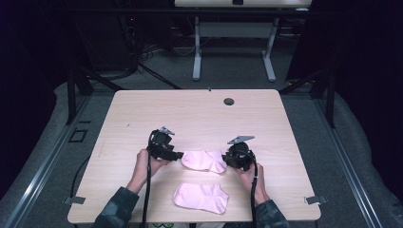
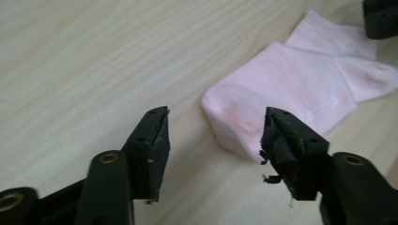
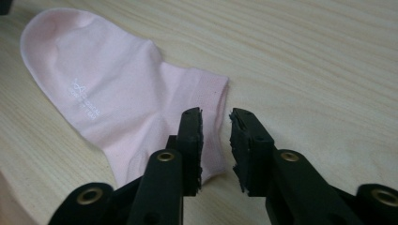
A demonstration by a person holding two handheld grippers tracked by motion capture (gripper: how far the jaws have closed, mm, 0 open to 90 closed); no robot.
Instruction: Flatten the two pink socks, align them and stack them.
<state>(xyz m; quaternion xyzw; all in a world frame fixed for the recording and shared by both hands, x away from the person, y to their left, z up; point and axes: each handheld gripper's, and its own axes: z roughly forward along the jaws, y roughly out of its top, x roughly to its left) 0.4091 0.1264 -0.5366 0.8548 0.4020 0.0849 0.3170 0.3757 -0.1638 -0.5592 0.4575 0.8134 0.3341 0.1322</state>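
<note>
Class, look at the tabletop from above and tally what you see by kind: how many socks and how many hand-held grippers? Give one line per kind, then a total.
Pink socks: 2, the farther sock between the grippers and the nearer sock
Hand-held grippers: 2, the left hand-held gripper and the right hand-held gripper
Total: 4
</note>
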